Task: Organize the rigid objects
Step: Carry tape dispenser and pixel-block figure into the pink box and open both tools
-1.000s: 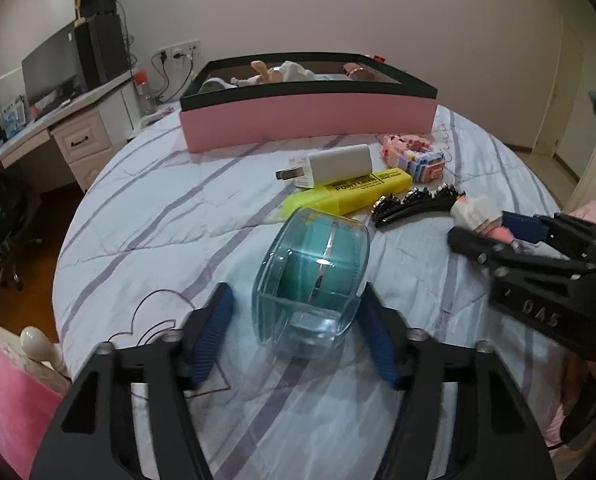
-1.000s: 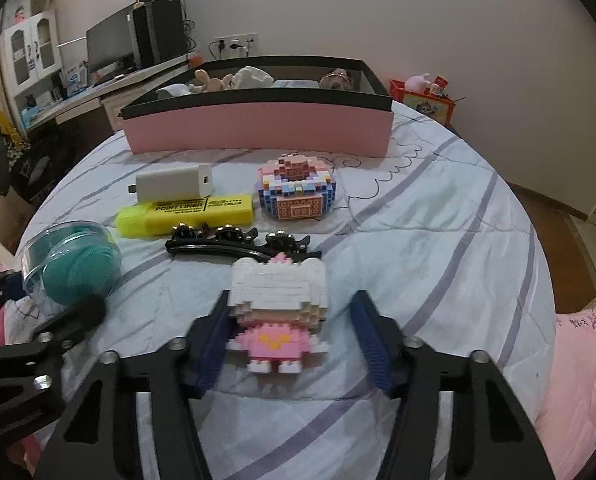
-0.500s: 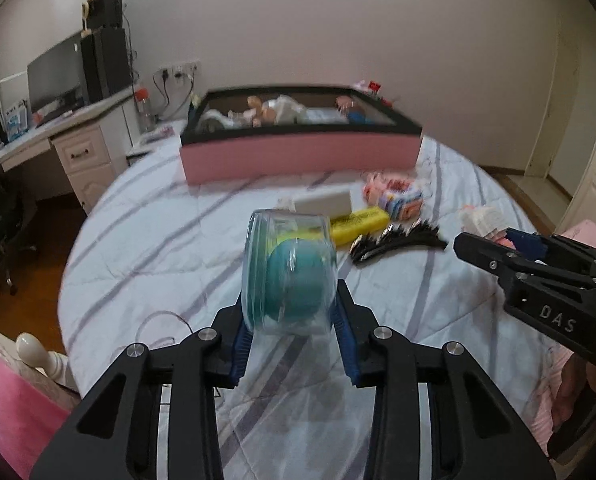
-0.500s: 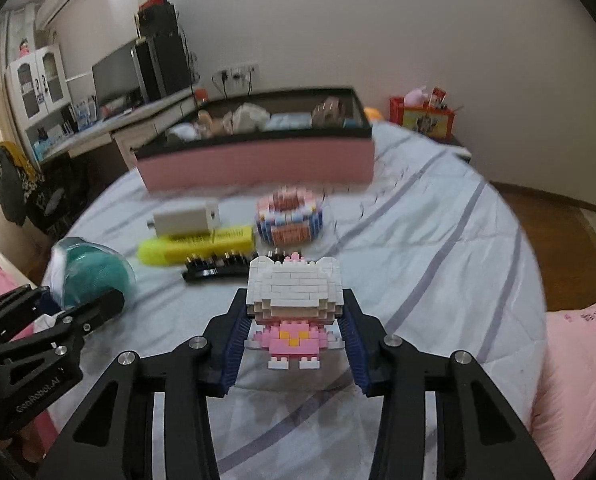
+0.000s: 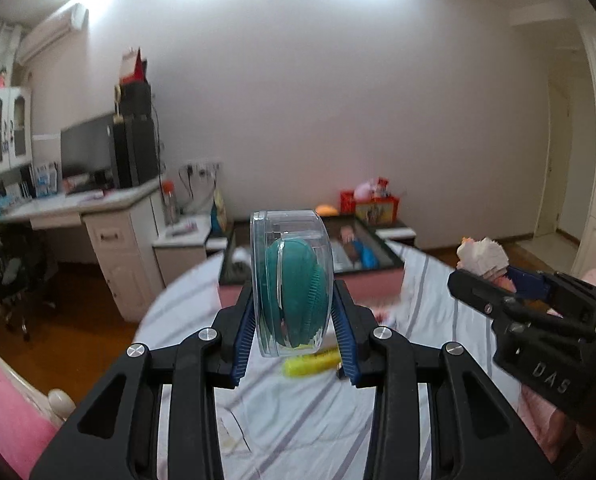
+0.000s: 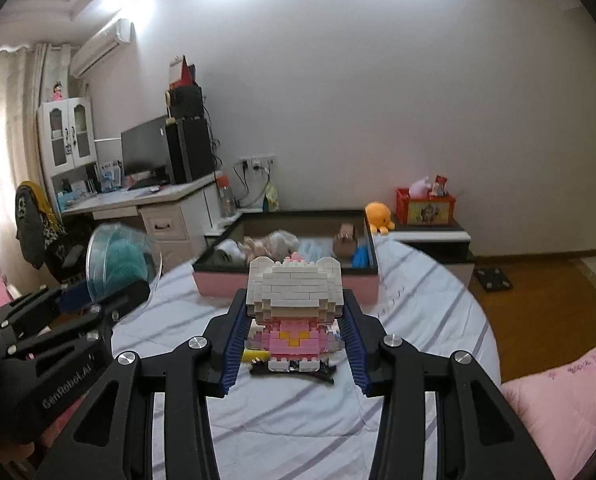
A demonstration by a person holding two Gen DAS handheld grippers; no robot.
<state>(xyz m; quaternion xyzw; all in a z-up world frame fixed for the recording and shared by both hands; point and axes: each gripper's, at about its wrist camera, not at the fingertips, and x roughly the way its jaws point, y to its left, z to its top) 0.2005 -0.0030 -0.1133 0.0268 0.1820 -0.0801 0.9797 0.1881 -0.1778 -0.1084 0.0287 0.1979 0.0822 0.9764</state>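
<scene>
Our left gripper grasps the clear case with the teal pad, raised above the bed. Our right gripper clamps the brick figure, before the pink box.

Yellow marker mostly hidden; box contents blurred.

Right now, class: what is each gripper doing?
Left gripper: shut on the clear case with the teal item.
Right gripper: shut on the brick figure.
</scene>
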